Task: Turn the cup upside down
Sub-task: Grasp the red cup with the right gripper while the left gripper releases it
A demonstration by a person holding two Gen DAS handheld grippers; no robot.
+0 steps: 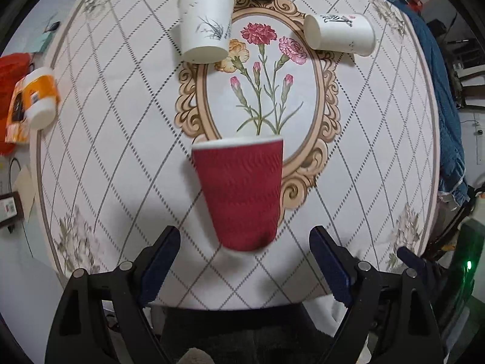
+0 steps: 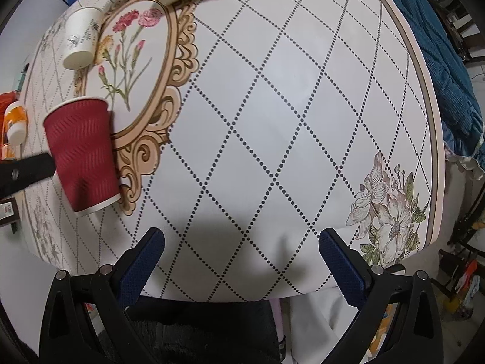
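Red ribbed paper cup [image 1: 241,194] on table [image 1: 121,139] just ahead of left gripper [image 1: 244,242], btwn its spread fingers, untouched, right gripper [image 2: 241,242] also wide open, well right of cup, holding nothing

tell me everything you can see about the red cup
The red cup is a paper-looking cup with a ribbed, wavy outer sleeve and a white rim and white inside. It appears upright on the patterned tablecloth, wide mouth up, at the lower edge of the oval flower frame print. It looks slightly blurred at its base. It sits just ahead of the left gripper, whose fingers are spread wide and not touching it. From the right wrist view it sits far to the left.
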